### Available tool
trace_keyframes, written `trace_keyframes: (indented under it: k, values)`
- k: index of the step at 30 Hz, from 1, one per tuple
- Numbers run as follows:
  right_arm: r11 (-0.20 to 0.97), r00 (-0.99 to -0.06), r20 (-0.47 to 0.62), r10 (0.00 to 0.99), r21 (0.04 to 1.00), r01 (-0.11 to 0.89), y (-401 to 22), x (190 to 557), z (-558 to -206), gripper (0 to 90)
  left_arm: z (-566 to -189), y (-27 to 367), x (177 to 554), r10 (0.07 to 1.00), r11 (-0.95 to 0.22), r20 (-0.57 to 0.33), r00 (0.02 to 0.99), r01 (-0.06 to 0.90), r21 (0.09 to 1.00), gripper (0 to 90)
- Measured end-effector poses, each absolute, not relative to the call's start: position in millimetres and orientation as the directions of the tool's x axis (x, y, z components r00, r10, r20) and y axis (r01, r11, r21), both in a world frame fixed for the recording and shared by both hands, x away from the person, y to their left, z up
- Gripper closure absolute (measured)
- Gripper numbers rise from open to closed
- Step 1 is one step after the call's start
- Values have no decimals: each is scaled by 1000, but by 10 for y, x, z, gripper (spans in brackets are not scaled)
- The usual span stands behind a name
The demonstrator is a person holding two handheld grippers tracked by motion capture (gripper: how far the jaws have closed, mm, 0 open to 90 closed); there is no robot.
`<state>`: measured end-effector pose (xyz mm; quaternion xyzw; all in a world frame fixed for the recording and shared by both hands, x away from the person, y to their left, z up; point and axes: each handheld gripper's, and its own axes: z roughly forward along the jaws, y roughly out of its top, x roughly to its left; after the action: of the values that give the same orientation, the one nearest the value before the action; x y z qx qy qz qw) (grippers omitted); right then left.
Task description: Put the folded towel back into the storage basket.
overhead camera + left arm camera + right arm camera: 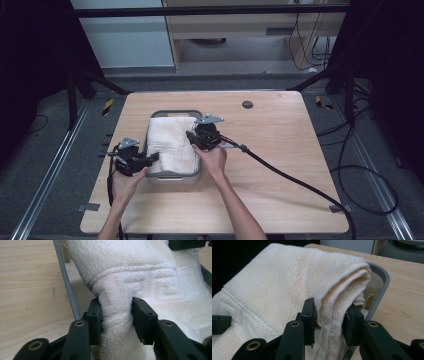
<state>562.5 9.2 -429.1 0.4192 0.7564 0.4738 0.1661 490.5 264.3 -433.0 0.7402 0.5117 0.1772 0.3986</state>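
Folded white terry towel lies in a grey plastic rectangular basin on the light wooden table. At the basin's left rim, the left hand-held gripper pinches the towel's edge; at its right rim, the right hand-held gripper clamps a folded edge.

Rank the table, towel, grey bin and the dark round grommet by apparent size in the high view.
1. table
2. grey bin and towel: near alike, since the towel covers most of the bin, so unranked
3. grommet, far the smallest
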Motion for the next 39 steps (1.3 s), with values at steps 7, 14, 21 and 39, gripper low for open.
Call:
trace_keyframes:
  k: [7,14,21,39]
  values:
    - [238,-598,116,793,845,478,86,5654,-4328,588,-4319,2598,4893,902,-189,-105,420,600,777,521]
    - [261,-603,61,795,864,431,58,5650,-4324,536,-4247,2617,4850,902,-177,-96,421,563,807,482]
    - [237,-604,55,795,888,393,-8,5607,-4186,478,-4051,2637,4738,893,-166,-87,442,502,849,474]
    - [191,-631,63,773,925,327,-679,5294,-3846,247,-3992,2831,4551,887,-167,-58,458,436,884,366]
